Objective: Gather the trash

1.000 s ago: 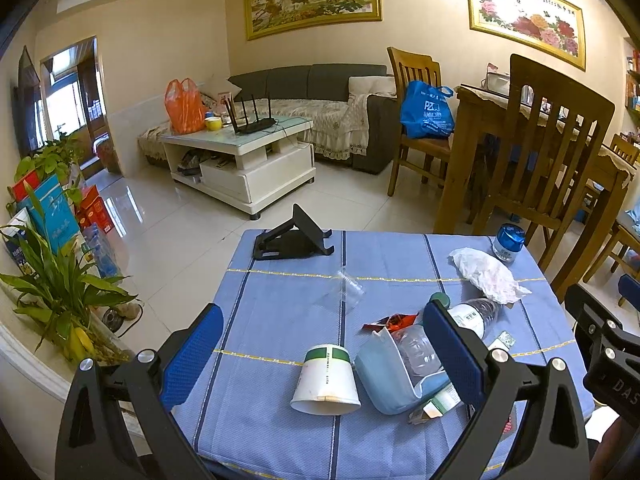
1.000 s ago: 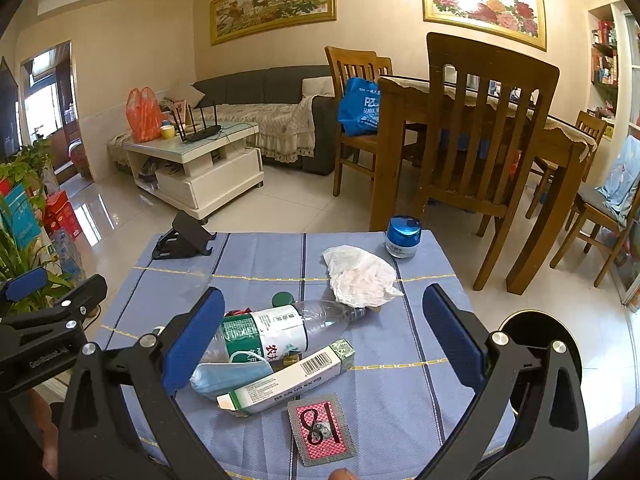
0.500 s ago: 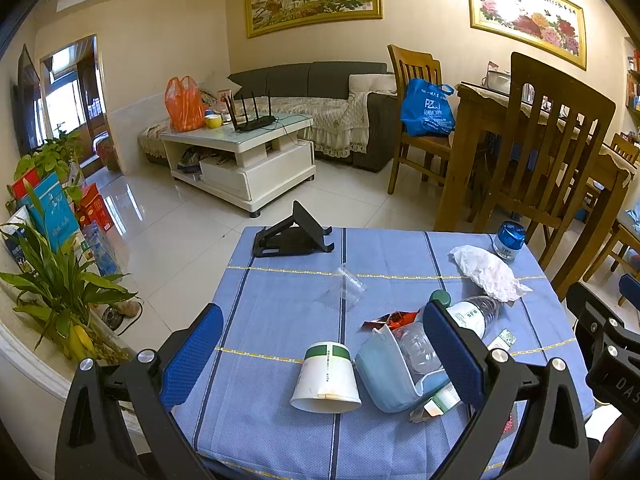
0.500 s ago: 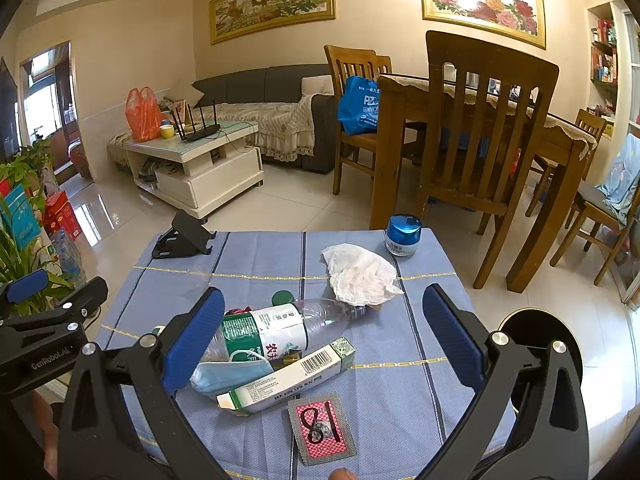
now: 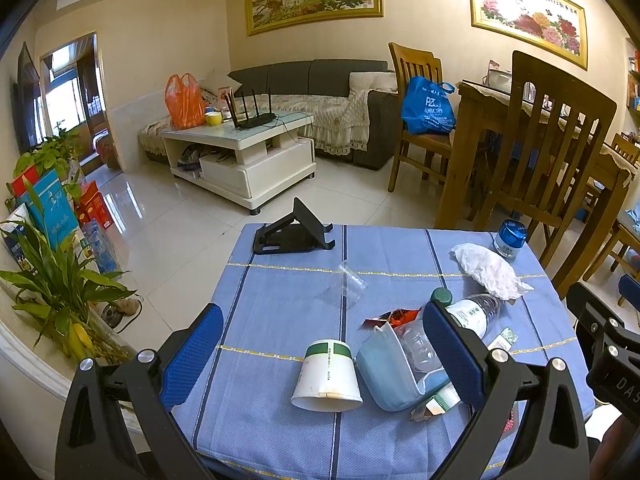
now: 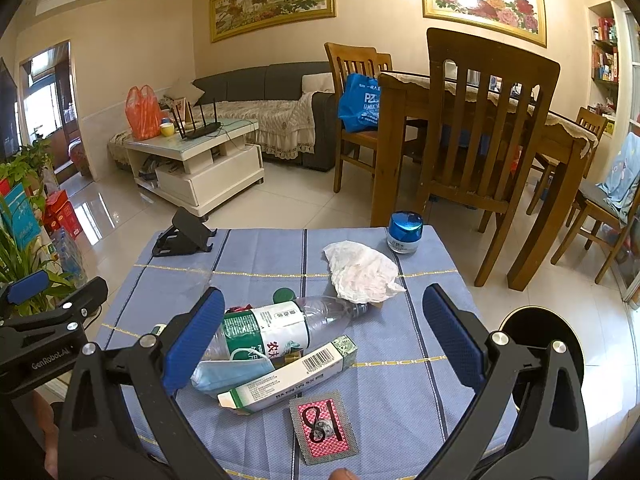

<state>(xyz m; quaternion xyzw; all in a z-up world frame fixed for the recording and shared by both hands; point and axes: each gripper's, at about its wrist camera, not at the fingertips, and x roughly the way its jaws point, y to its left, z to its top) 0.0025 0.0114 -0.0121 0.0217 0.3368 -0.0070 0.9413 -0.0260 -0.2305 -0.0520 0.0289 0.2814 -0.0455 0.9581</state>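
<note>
Left wrist view: the left gripper (image 5: 322,340) hovers over the near edge of the worktop (image 5: 276,304), fingers spread wide and holding nothing.
Right wrist view: the right gripper (image 6: 324,334) hangs the same way, fingers wide apart and empty, over the bottle (image 6: 280,330).
Landmark: the bottle (image 5: 460,322) lies on its side near the middle of the blue-clothed worktop; all places below are told from it.
Cup: a paper cup (image 5: 327,376) lies tipped over just left of the bottle, mouth toward the camera. Judged light and easily crushed; best pinched across the rim.
Mask: a blue mask (image 5: 390,372) lies against the near end of the bottle, touching it. Soft and limp; any fold should do.
Box: a long carton (image 6: 290,376) lies just in front of the bottle, one flap open. Stiff, light; take it across the narrow sides.
Bottle handling: it looks empty, so light and apt to roll or slip; grip around the labelled middle.
Cap: a green cap (image 6: 283,295) sits just behind the bottle. Small and hard.
Wrapper: a red wrapper (image 5: 394,316) peeks out behind the bottle, beside the cap.
Tissue: a crumpled tissue (image 6: 362,272) lies behind the bottle's neck, touching it. Soft; pinch the bulk.
Clear cup: a clear plastic cup (image 5: 346,282) lies well to the left behind the bottle, hard to see.
Jar: a blue-lidded jar (image 6: 405,232) stands beyond the tissue.
Stand: a black stand (image 5: 294,230) sits at the far left corner.
Bin: a dark round bin (image 6: 540,344) stands on the floor to the right of the worktop.
Card: a numbered tag (image 6: 323,426) lies nearest the camera.
</note>
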